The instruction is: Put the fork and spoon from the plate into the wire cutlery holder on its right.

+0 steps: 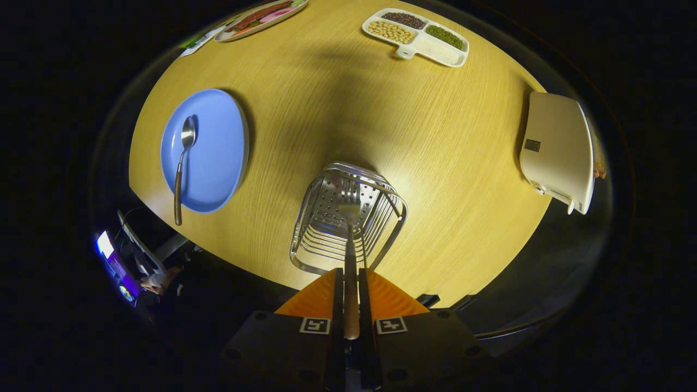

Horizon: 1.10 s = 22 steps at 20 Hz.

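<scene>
While its two fingers press in on a wooden handle, the gripper (pixel 351 294) holds the fork (pixel 349 239) head-down over the wire cutlery holder (pixel 348 218), the metal head already inside the basket's open top and the handle running back between the jaws. By the look of it the fork is light and stiff, its smooth shaft liable to slide or pivot if the clamp eases early, so the wooden part is the sound place to hold. Left of the holder, well apart from it, the spoon (pixel 181 163) lies on the blue plate (pixel 218 158), bowl toward the far side and its brown handle overhanging the near rim; that overhanging end appears the easiest place to take it, since the polished bowl would likely slip. On the far side of the round wooden table (pixel 337 103) sit a divided dish of beans (pixel 416 35) and a tray of food (pixel 261 17). A white box (pixel 558 147) rests at the right edge.
</scene>
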Each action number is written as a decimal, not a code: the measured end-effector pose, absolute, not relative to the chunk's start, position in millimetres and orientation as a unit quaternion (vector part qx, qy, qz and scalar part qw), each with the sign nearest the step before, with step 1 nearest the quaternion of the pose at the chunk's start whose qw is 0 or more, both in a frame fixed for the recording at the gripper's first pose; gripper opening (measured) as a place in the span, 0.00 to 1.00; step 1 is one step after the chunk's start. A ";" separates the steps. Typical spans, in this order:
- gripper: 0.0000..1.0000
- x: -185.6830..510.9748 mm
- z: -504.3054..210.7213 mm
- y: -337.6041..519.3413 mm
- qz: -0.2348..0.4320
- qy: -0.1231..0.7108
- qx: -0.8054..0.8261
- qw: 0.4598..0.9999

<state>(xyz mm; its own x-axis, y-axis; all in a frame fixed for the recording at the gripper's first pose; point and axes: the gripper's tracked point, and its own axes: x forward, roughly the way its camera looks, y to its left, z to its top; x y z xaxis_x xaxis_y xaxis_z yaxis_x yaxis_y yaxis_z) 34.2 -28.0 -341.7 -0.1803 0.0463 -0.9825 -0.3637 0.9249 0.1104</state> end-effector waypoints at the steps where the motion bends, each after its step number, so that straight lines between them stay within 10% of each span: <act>1: 0.16 37.6 -339.0 -27.2 0.164 0.740 -0.098 0.645; 12: 0.31 48.8 -252.1 54.5 0.203 0.542 0.007 0.816; 15: 0.50 35.9 -237.7 116.8 0.238 0.510 0.046 0.825; 22: 0.53 17.8 -296.4 227.3 0.248 0.554 0.068 0.792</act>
<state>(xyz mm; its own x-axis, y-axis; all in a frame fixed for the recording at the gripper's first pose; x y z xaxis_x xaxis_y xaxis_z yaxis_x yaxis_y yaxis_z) 17.8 227.3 -296.4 0.2638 0.4687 -0.8431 -0.3171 0.8676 0.3831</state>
